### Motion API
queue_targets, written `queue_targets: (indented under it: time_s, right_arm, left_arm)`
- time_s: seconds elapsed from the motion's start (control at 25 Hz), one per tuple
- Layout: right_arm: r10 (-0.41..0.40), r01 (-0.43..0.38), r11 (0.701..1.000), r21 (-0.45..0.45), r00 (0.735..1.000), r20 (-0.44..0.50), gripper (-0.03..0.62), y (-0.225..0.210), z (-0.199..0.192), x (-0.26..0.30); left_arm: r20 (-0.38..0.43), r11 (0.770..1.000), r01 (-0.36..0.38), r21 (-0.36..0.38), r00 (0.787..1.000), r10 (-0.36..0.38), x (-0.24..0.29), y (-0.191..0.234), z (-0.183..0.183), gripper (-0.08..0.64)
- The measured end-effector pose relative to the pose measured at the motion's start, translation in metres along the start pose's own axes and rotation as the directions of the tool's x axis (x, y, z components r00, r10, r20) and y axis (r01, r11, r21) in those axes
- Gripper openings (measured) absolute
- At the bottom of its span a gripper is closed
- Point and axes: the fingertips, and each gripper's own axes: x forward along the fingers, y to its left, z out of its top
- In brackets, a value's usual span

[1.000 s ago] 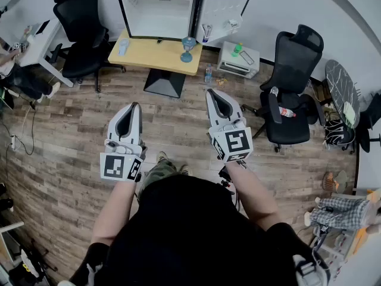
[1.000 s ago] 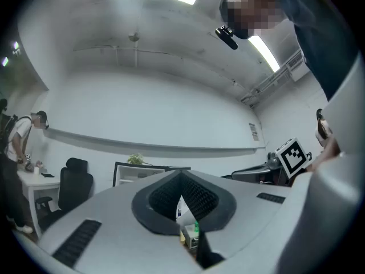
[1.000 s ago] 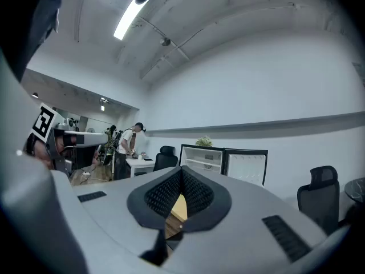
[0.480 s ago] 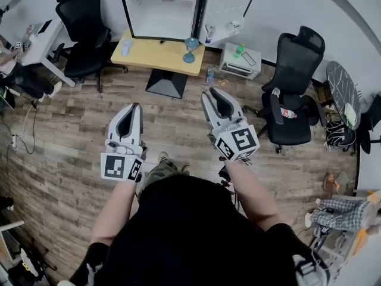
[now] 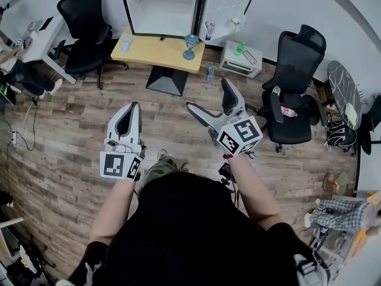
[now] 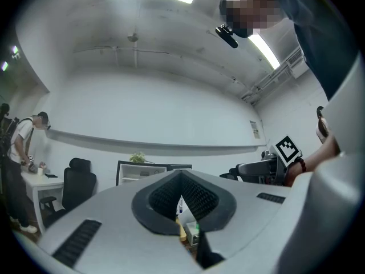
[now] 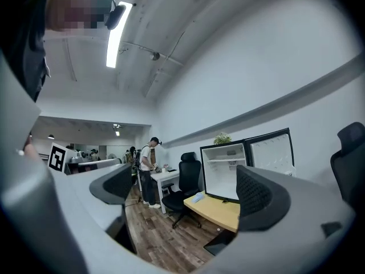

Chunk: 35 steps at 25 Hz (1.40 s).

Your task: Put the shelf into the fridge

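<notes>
The small fridge [image 5: 161, 9] stands on a wooden table [image 5: 156, 55] at the far wall, its door [image 5: 226, 8] swung open to the right. In the right gripper view the fridge [image 7: 223, 173] shows a white interior with one thin level across it. I cannot pick out a loose shelf. My left gripper [image 5: 132, 106] hangs over the floor, shut and empty; in its own view the left gripper [image 6: 181, 197] has its pads meeting. My right gripper [image 5: 207, 95] points toward the table, its jaws opening wide with nothing between them, as the right gripper [image 7: 185, 187] shows in its own view.
Black office chairs stand at the left [image 5: 83, 25] and right [image 5: 292, 82] of the table. A white appliance [image 5: 239, 60] and a bottle [image 5: 208, 73] sit on the wood floor by the table. A person [image 5: 15, 70] is at a desk far left; a round dark table [image 5: 342, 91] is far right.
The right gripper's jaws went from shut to spread wide, and it turned slightly left. The left gripper has stayed where it was, still shut.
</notes>
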Motion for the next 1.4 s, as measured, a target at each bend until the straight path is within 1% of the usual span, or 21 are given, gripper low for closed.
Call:
queue_targets:
  time_s: [0.16, 0.32, 0.4, 0.52, 0.64, 0.72, 0.8, 0.96, 1.08, 1.4]
  right_arm:
    - [0.004, -0.004, 1.0, 0.006, 1.0, 0.008, 0.581, -0.001, 0.002, -0.004]
    - [0.005, -0.005, 1.0, 0.023, 1.0, 0.028, 0.558, -0.01, 0.005, -0.004]
    - [0.01, -0.012, 0.999, 0.047, 0.999, 0.05, 0.551, -0.012, 0.006, -0.003]
    - [0.023, -0.025, 0.999, 0.03, 0.998, 0.064, 0.551, -0.015, 0.008, 0.005]
    - [0.015, -0.017, 0.999, 0.041, 0.998, 0.06, 0.544, -0.021, 0.011, 0.014]
    - [0.011, -0.013, 0.999, 0.041, 0.999, 0.05, 0.52, -0.022, 0.01, 0.021]
    - [0.012, -0.014, 0.999, 0.037, 0.999, 0.047, 0.505, -0.024, 0.009, 0.03]
    - [0.004, -0.007, 0.999, 0.052, 0.998, 0.057, 0.506, -0.035, 0.009, 0.049]
    - [-0.003, 0.001, 0.998, 0.064, 0.999, 0.043, 0.506, -0.041, 0.004, 0.067]
    - [-0.033, 0.03, 0.996, 0.088, 0.999, 0.026, 0.497, -0.072, 0.001, 0.129]
  left_arm:
    - [-0.002, 1.0, -0.01, 0.0, 1.0, 0.01, 0.0, -0.005, -0.001, 0.017]
    - [-0.003, 1.0, -0.023, 0.002, 1.0, 0.023, 0.003, -0.006, -0.002, 0.018]
    - [-0.012, 1.0, -0.028, 0.002, 1.0, 0.028, 0.002, -0.003, -0.005, 0.017]
    - [-0.011, 0.999, -0.038, 0.003, 0.999, 0.038, 0.006, 0.006, -0.006, 0.018]
    - [-0.003, 0.999, -0.039, 0.002, 0.999, 0.039, 0.016, 0.012, -0.006, 0.018]
    - [-0.001, 0.999, -0.034, 0.001, 0.999, 0.034, 0.022, 0.018, -0.006, 0.018]
    - [0.0, 1.0, -0.03, 0.001, 1.0, 0.03, 0.03, 0.025, -0.008, 0.018]
    - [-0.004, 1.0, -0.025, 0.006, 1.0, 0.025, 0.05, 0.042, -0.013, 0.018]
    - [-0.009, 1.0, -0.016, 0.006, 1.0, 0.016, 0.067, 0.057, -0.017, 0.018]
    - [-0.018, 1.0, 0.002, -0.009, 1.0, -0.002, 0.125, 0.112, -0.03, 0.018]
